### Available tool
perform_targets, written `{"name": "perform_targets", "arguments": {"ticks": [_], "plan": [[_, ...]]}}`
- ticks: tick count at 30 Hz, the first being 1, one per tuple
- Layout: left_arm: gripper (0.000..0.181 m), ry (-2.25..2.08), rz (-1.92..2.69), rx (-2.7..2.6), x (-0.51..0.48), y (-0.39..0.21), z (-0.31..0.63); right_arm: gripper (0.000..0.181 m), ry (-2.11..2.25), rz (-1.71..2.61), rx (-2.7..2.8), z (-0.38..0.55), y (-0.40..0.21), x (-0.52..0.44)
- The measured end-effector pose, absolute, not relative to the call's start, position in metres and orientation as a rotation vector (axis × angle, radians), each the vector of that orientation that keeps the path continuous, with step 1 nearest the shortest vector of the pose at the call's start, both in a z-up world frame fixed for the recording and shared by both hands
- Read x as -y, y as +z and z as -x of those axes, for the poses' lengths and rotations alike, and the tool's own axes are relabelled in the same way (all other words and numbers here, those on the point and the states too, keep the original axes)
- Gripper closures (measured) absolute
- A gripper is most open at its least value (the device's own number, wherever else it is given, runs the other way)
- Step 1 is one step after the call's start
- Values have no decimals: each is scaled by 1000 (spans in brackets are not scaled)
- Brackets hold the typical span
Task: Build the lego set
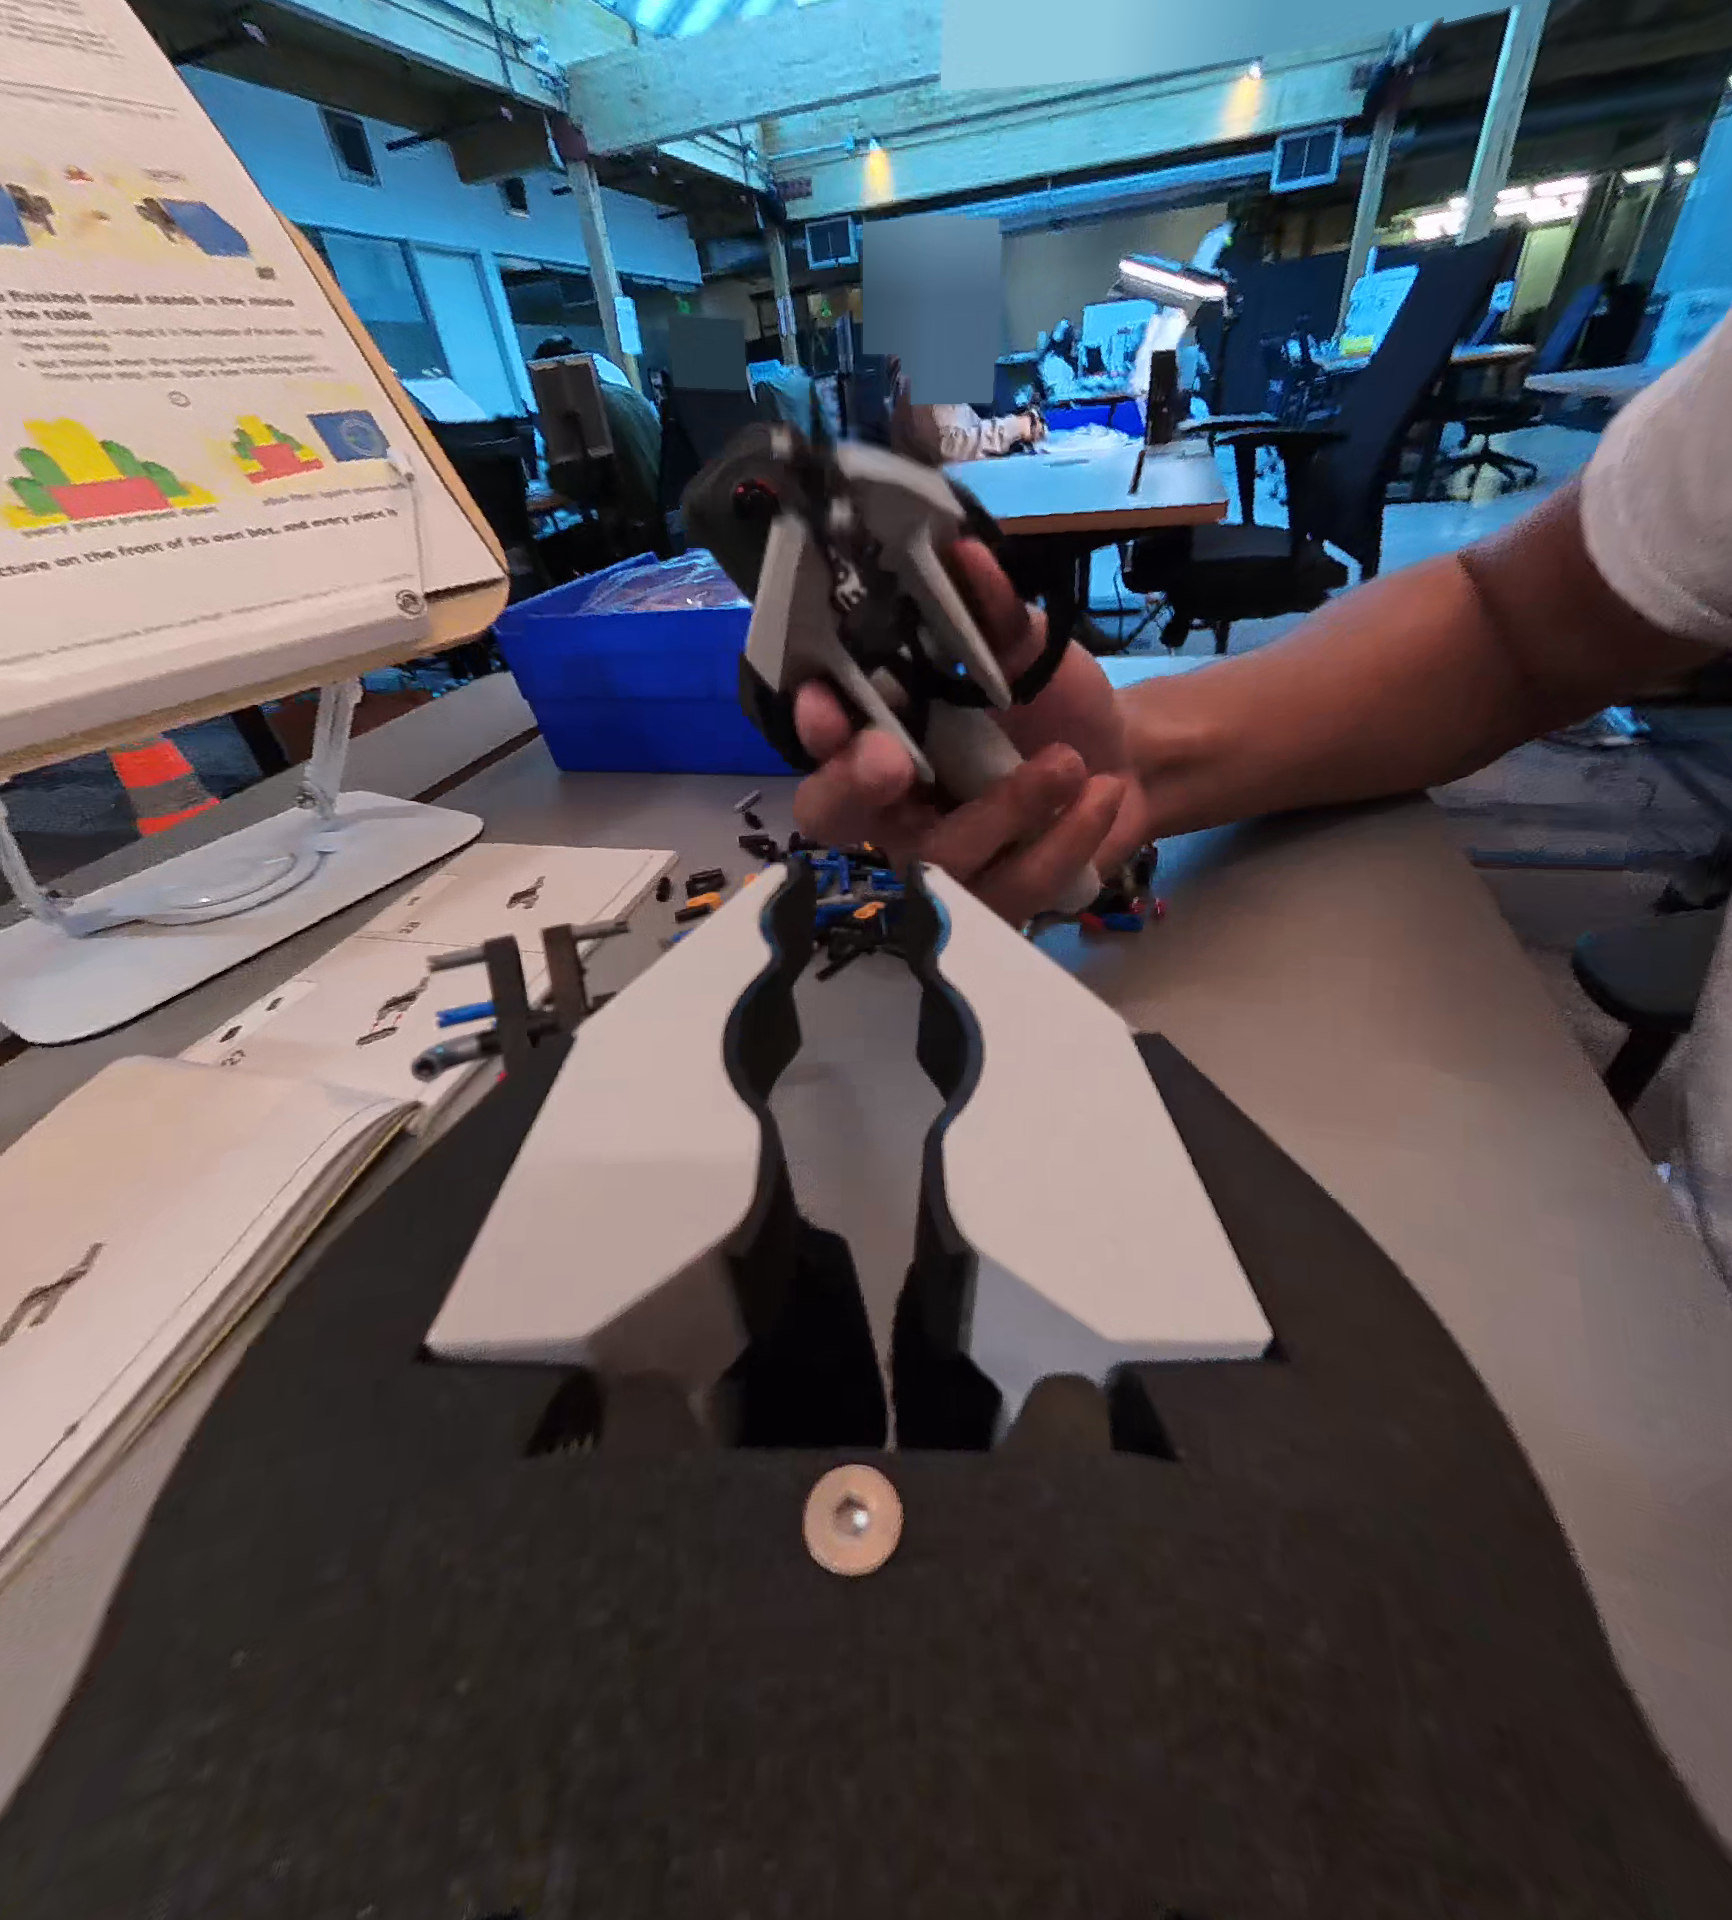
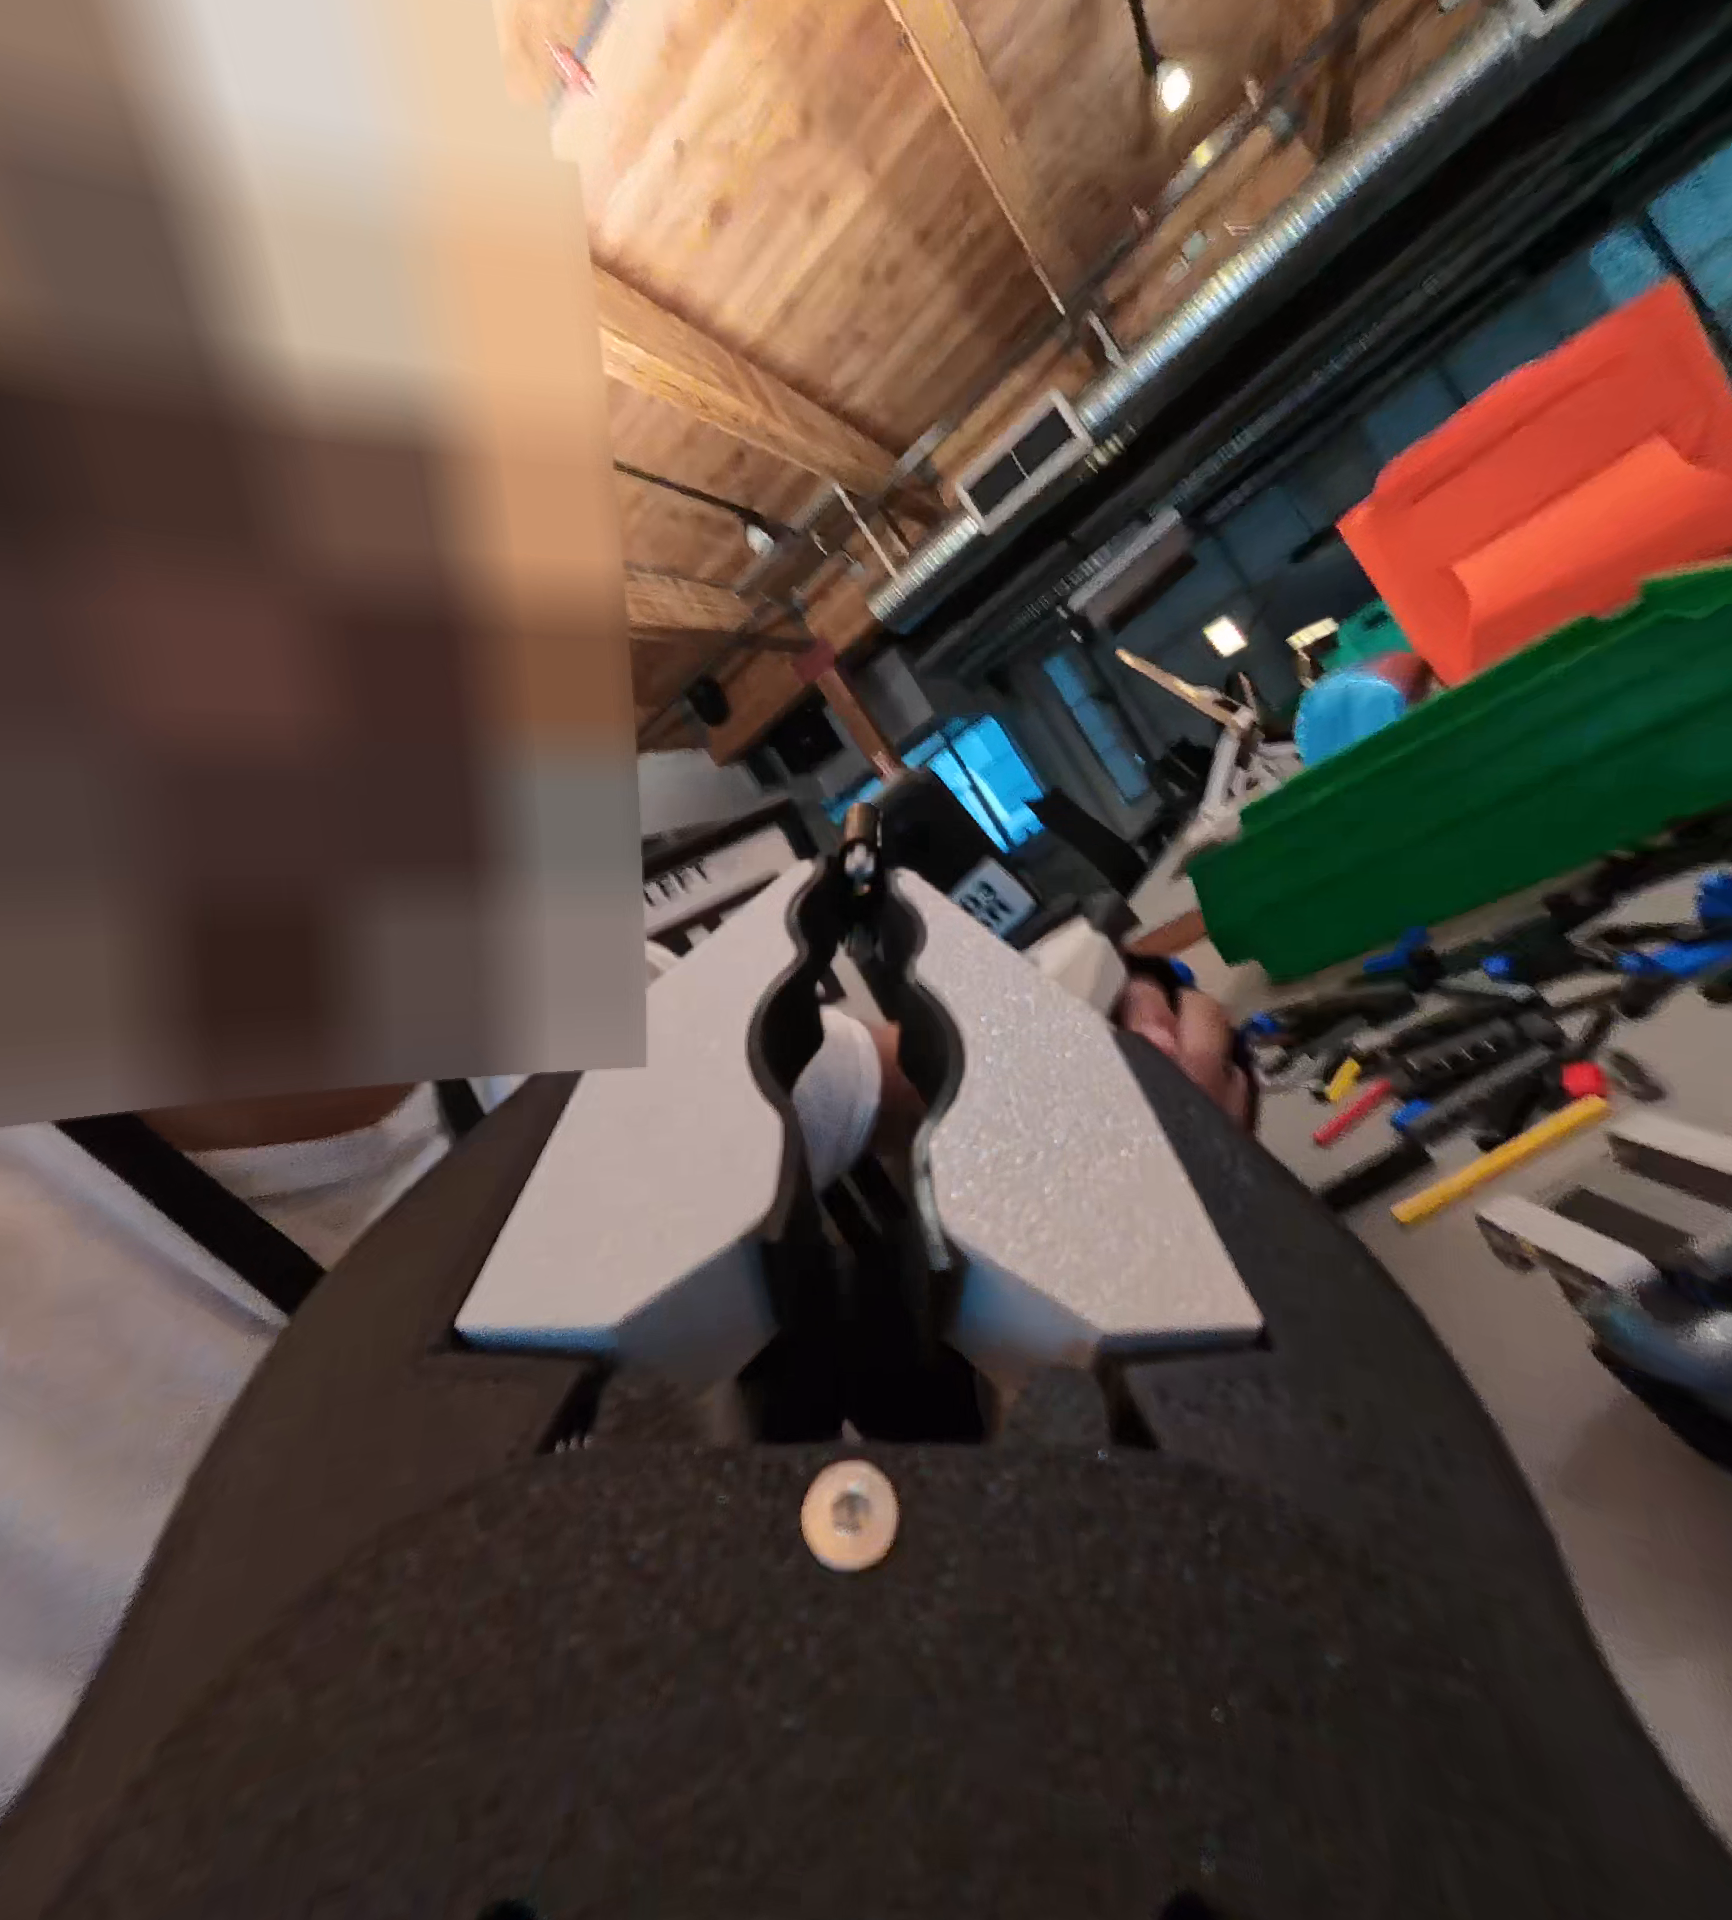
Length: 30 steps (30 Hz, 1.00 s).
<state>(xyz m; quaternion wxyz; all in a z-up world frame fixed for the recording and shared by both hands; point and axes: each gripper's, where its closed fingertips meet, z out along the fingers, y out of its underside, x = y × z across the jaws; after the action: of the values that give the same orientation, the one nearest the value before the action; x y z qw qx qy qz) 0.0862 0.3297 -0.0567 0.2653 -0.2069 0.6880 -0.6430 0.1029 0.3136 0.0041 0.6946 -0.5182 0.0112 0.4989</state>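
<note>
My left gripper (image 1: 857, 878) is open and empty, low over the grey table (image 1: 1309, 1039), with a pile of small black, blue and orange lego pieces (image 1: 846, 904) just past its fingertips. A hand holds my right gripper (image 1: 857, 592) raised above that pile, blurred. In the right wrist view my right gripper (image 2: 857, 883) is tilted upward and shut on a small black lego pin (image 2: 860, 831) that sticks out past its tips. A partly built assembly (image 1: 529, 997) of black beams and grey axles rests on the open instruction booklet (image 1: 114, 1195) to the left.
A tilted stand with an instruction sheet (image 1: 166, 364) stands at the back left, next to a blue bin (image 1: 633, 675). A green bin (image 2: 1516, 790) and loose pieces, including a yellow axle (image 2: 1496, 1158), show in the right wrist view. The person's arm (image 1: 1413, 686) reaches in from the right. About 7 cm separates my left fingertips from my right.
</note>
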Motion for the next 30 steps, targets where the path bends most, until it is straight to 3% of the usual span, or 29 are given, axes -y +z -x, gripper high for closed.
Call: {"name": "perform_targets", "arguments": {"ticks": [1,10,15,23,28,30], "plan": [[167,-1748,568,-1833,-330,-54,-85,175,1075,1207,-16,-99,-4,-316],[160,-1838,718,-1879,-329,-64,-92,175,678,1470,53,-89,-48,-340],[176,-1879,727,-1928,-325,-68,-91,175,658,1487,59,-85,-55,-343],[177,-1467,634,-1969,-341,-91,-104,156,561,1642,43,-94,-70,-346],[177,-1428,494,-2001,-331,-94,-94,161,370,1680,183,-88,-75,-345],[177,-1440,482,-2012,-330,-94,-93,171,294,1686,260,-84,-77,-343]]}}
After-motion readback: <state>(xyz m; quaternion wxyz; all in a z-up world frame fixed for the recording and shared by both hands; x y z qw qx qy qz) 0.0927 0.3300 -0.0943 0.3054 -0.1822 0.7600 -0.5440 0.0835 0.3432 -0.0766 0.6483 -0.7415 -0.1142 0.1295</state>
